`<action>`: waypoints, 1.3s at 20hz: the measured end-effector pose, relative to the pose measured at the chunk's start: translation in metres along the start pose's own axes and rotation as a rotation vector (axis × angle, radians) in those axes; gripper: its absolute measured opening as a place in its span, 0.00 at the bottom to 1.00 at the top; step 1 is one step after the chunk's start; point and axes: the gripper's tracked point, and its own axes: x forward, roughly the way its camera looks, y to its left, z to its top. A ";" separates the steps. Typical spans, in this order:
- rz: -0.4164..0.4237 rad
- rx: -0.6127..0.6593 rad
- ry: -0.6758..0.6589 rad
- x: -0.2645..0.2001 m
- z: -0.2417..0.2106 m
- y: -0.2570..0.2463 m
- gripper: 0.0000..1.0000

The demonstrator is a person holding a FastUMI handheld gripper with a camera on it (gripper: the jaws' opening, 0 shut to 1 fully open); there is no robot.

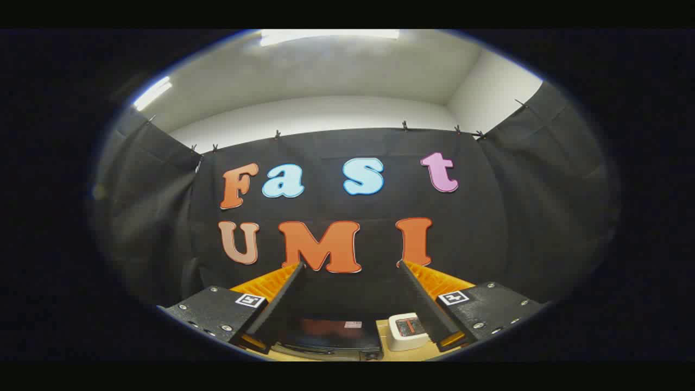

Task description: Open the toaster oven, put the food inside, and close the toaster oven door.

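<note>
- The gripper (350,269) is held high with its 2 fingers spread wide and nothing between them, pointing at the booth's cloth wall.
- The toaster oven (326,339) sits low on the wooden table (402,355), below and between the fingers; its dark top runs crosswise to them.
- A small white box (408,331) stands just beside it, by the right finger.
- Judgement: the gripper must tip downward to find the door; no food can be made out.
</note>
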 end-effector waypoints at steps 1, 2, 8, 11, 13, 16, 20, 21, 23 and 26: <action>-0.003 0.005 0.002 0.001 -0.002 0.000 1.00; -0.002 0.009 0.013 0.001 -0.006 0.000 1.00; -0.020 -0.028 0.053 0.001 -0.024 -0.006 1.00; -0.021 -0.032 0.055 0.002 -0.028 -0.005 1.00; -0.019 -0.032 0.059 0.003 -0.033 -0.003 1.00; -0.006 -0.027 0.079 0.005 -0.041 0.003 1.00; 0.015 -0.034 0.106 0.009 -0.056 0.014 1.00; 0.024 -0.035 0.120 0.009 -0.064 0.019 1.00; 0.046 -0.038 0.163 0.008 -0.083 0.027 1.00; 0.078 -0.041 0.268 0.002 -0.125 0.040 1.00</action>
